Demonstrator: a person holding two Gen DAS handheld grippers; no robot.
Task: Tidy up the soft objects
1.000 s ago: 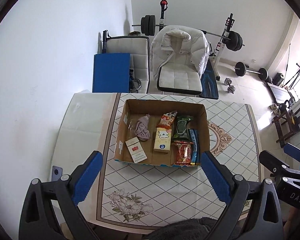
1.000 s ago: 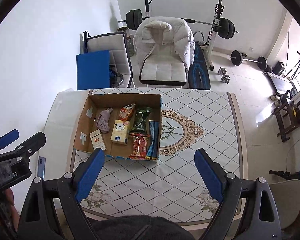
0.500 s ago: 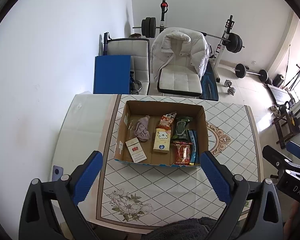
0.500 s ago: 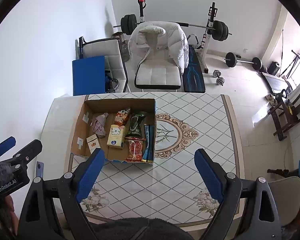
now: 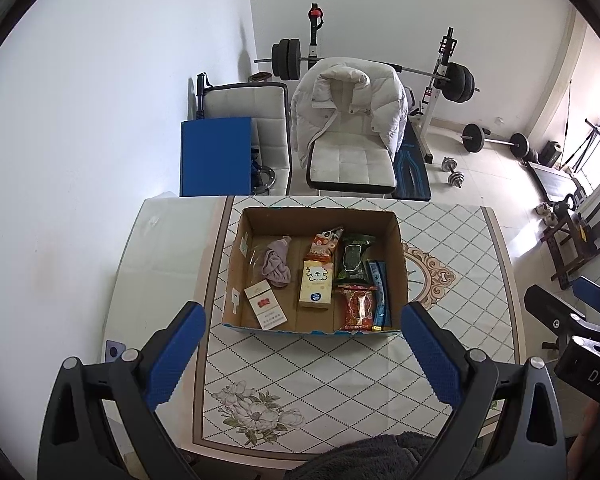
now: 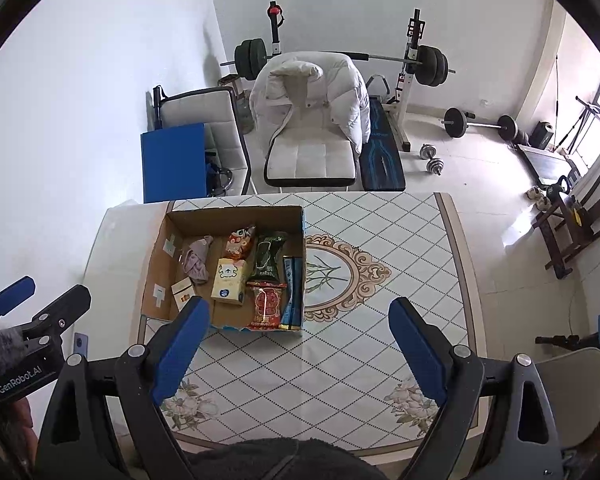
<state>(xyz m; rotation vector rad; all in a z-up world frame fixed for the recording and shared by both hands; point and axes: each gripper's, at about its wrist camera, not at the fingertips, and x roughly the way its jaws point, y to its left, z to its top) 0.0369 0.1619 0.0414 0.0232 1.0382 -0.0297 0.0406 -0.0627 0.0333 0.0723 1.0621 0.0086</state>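
Looking down along the left gripper [image 5: 300, 322], its blue pads stand spread wide with nothing between them, hanging above the patterned table [image 5: 452, 248]. Just beyond the fingertips sits an open cardboard box [image 5: 318, 212]. Inside it, toward the left finger's side, a crumpled mauve cloth [image 5: 277, 263] lies beside a cigarette pack [image 5: 265, 306]. A yellow tissue pack [image 5: 317, 285] and an orange snack bag [image 5: 323, 244] fill the middle; a dark green pouch [image 5: 354, 258], a red packet [image 5: 358, 307] and a blue stick pack [image 5: 380, 294] lie toward the right finger's side. The right gripper's body shows at the far right edge.

From the right wrist, the right gripper [image 6: 300, 318] is likewise spread wide and empty above the table [image 6: 412, 240]. The box [image 6: 236, 213] lies ahead of its left finger, whose tip overlaps the box's near corner in view. The cloth [image 6: 196, 260] rests in the box's left half, next to the tissue pack [image 6: 229, 280]. Ahead of the right finger lies bare tabletop.
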